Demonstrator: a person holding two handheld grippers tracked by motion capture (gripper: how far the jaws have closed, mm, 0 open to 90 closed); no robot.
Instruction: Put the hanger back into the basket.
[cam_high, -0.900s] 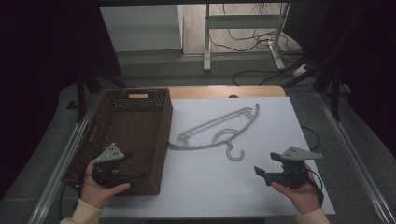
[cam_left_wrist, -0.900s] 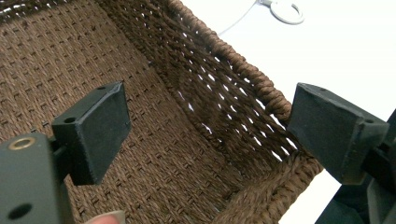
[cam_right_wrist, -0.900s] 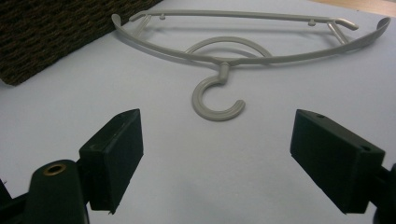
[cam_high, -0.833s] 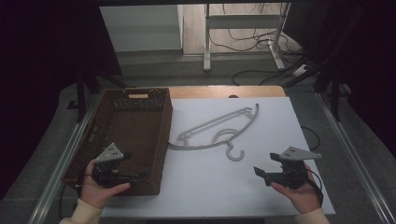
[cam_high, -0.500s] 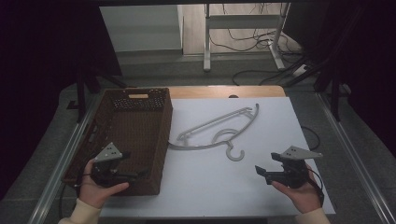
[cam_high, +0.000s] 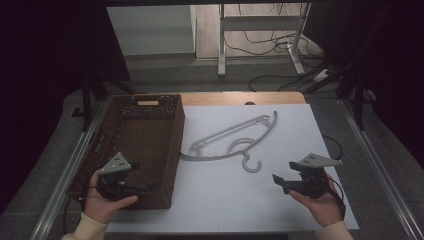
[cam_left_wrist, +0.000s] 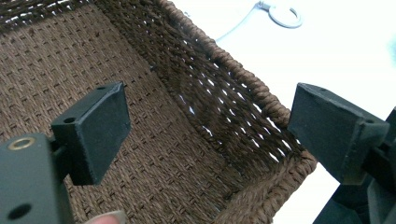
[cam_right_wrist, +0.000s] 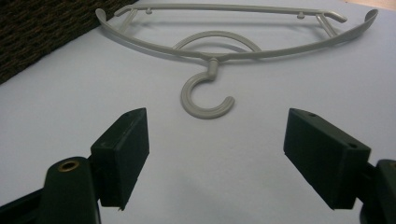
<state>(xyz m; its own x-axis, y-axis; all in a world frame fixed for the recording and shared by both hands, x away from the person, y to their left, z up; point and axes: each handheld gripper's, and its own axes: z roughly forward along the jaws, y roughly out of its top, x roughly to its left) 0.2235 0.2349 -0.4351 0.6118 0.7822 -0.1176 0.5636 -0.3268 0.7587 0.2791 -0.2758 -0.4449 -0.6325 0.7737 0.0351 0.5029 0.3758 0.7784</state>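
A grey plastic hanger (cam_high: 244, 156) lies flat on the white table top (cam_high: 225, 200), its hook toward me. A brown woven basket (cam_high: 177, 145) stands at the left, with nothing seen inside. My left gripper (cam_high: 147, 186) hovers over the basket's near right corner, pointing right, jaws wide apart and nothing between them. In the left gripper view my gripper (cam_left_wrist: 210, 130) looks at the basket's inner wall (cam_left_wrist: 243, 79), with the hanger's hook (cam_left_wrist: 284, 25) beyond. My right gripper (cam_high: 282, 175) is near the front right, open. From my right gripper (cam_right_wrist: 215, 149), the hanger (cam_right_wrist: 212, 60) lies ahead and the basket (cam_right_wrist: 32, 37) is at upper left.
Metal rails (cam_high: 75, 165) run along both sides of the table. A wooden strip (cam_high: 240, 98) marks its far edge. Beyond it, on the floor, are a stand's legs (cam_high: 220, 50) and cables (cam_high: 280, 80). White surface lies between the hanger and the front edge.
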